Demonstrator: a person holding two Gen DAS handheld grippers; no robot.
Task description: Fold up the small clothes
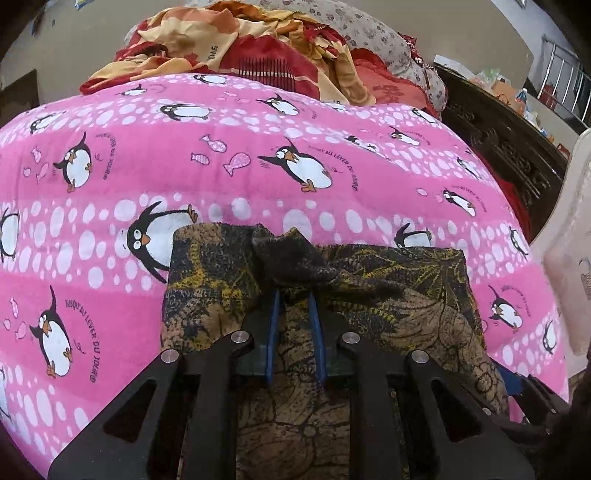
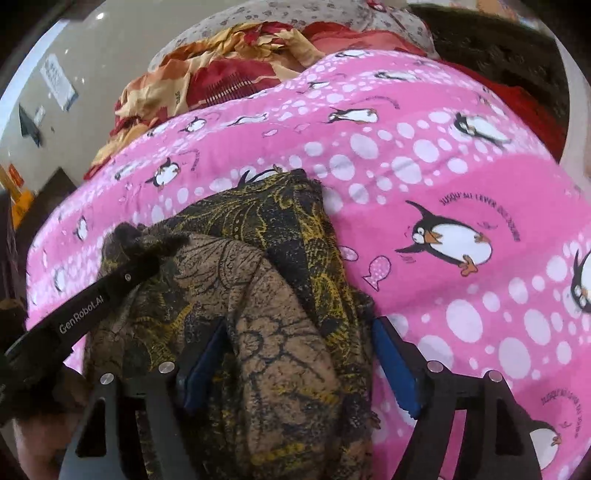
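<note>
Black linkage arms of the left gripper (image 1: 295, 295) are filling the bottom of the left wrist view, and its two blue pads (image 1: 274, 314) are standing nearly together, pinching a bunched dark corner of the patterned garment (image 1: 388, 291) that is sticking up just past their tips at 12 o'clock. This brown, black and yellow cloth is lying partly folded on the pink penguin bedsheet (image 1: 147, 155), spreading from the fingers out toward 3 o'clock and running down under the gripper toward 6 o'clock. In the right wrist view the right gripper (image 2: 299, 339) is standing with its jaws wide apart — the brown fold of the patterned garment (image 2: 266, 302) is lying between the blue pads (image 2: 395, 365), but neither pad is pressing on it. At 9 o'clock in that view the left gripper (image 2: 147, 258) is reaching in, its black body lettered in white, its tip buried in the same gathered dark corner of cloth. Beyond the garment, toward 12 o'clock in both views, a crumpled red and orange blanket (image 1: 229, 40) is sitting at the far edge of the pink sheet, with a grey floral pillow (image 1: 373, 33) behind it — and dark carved wooden furniture (image 1: 498, 129) is showing at 2 o'clock in the left view.
</note>
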